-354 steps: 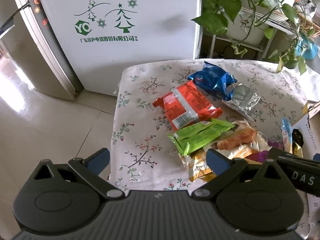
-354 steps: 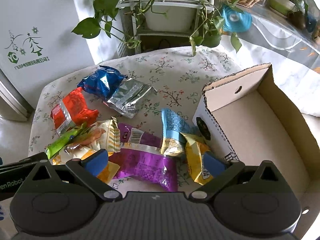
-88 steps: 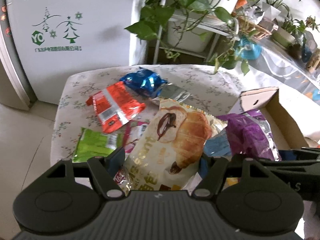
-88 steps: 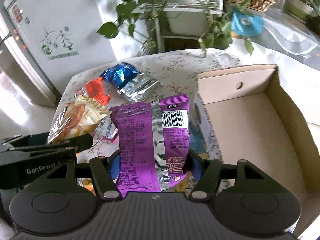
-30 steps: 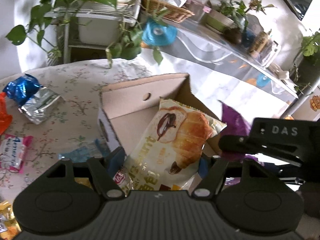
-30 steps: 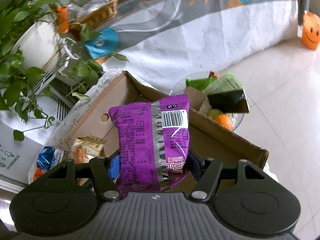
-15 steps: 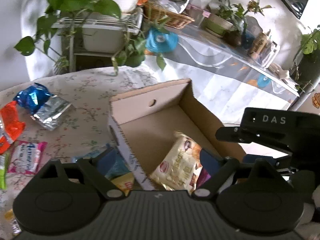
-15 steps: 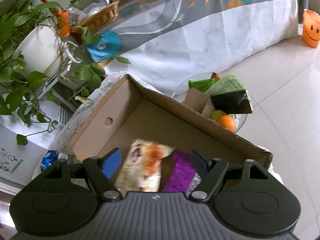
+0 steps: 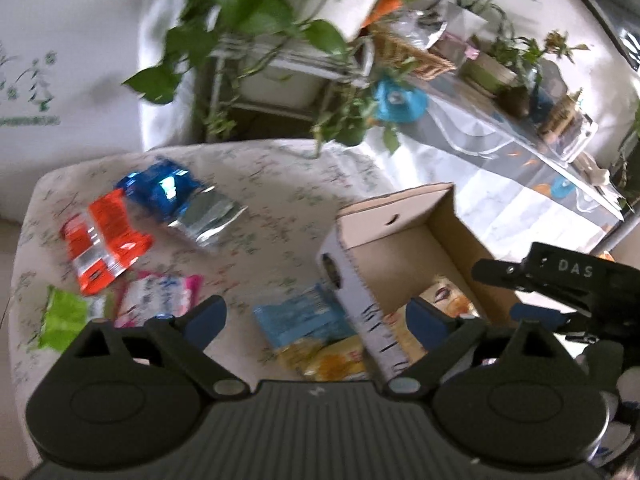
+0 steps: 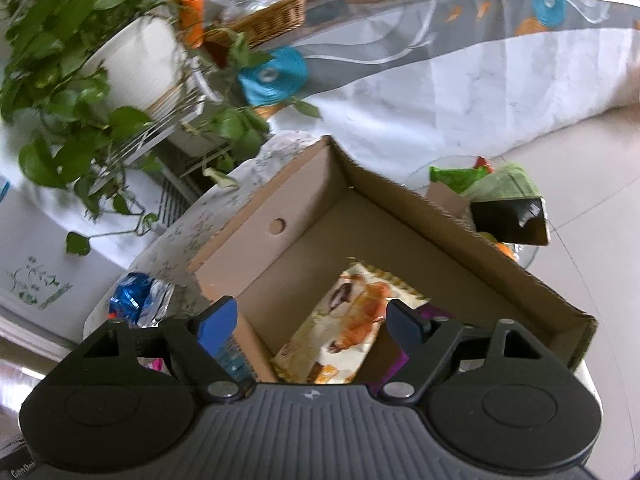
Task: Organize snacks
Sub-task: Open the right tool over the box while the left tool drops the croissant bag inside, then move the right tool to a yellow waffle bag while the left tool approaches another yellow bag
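Observation:
The cardboard box [image 9: 400, 212] stands at the right of the floral table; it also shows in the right wrist view [image 10: 312, 216]. Inside it lie the croissant pack [image 10: 348, 320] and a purple pack [image 10: 424, 314], mostly hidden. My left gripper [image 9: 316, 316] is open and empty above the box's near left corner. My right gripper [image 10: 312, 320] is open and empty above the box; its body shows in the left wrist view [image 9: 568, 276]. On the table lie a light blue pack [image 9: 300, 316], a yellow pack [image 9: 324, 360], a pink pack [image 9: 160, 292], a green pack [image 9: 64, 316], an orange-red pack [image 9: 104, 240], a blue pack [image 9: 160, 188] and a silver pack [image 9: 208, 216].
A plant stand with trailing leaves [image 9: 256, 52] stands behind the table. A white fridge [image 9: 48, 60] is at the far left. A glass-topped table [image 10: 440, 40] is behind the box. A glass dish of fruit and packets [image 10: 496, 200] sits on the floor.
Both grippers let go of their packs into the box half a second ago. Since then the left gripper has swung left and back towards the table; the right has drawn back slightly.

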Tool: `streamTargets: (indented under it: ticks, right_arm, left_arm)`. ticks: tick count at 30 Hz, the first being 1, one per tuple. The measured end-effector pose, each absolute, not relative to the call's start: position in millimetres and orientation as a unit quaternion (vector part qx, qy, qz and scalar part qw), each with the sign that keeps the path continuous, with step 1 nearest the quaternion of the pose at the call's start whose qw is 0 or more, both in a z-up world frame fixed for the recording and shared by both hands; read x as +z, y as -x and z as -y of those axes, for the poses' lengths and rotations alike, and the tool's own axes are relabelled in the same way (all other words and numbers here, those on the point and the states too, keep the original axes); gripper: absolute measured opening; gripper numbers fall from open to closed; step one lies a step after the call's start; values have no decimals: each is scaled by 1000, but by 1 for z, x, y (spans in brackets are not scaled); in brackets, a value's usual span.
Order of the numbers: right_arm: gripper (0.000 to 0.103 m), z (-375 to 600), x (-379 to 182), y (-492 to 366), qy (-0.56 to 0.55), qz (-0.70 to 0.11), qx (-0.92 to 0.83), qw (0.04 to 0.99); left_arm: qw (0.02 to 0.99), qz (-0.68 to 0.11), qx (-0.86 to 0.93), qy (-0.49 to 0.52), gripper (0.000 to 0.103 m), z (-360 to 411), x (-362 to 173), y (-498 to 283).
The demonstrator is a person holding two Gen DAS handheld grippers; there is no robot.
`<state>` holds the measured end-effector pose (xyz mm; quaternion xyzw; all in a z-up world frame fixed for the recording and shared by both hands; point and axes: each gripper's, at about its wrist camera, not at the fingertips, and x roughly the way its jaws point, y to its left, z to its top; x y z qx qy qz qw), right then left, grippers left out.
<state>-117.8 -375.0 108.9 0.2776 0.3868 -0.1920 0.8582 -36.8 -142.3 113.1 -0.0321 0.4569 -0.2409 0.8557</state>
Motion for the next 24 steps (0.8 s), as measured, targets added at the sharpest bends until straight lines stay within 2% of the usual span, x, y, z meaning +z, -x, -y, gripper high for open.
streamTargets:
  ticks: [15, 24]
  right_arm:
    - [88, 320, 101, 102, -212, -428, -79, 875]
    - [90, 298, 78, 95, -258, -485, 8, 836]
  left_arm:
    - [860, -476, -172, 65, 97, 59, 105, 28]
    - [855, -493, -145, 68, 97, 36, 95, 24]
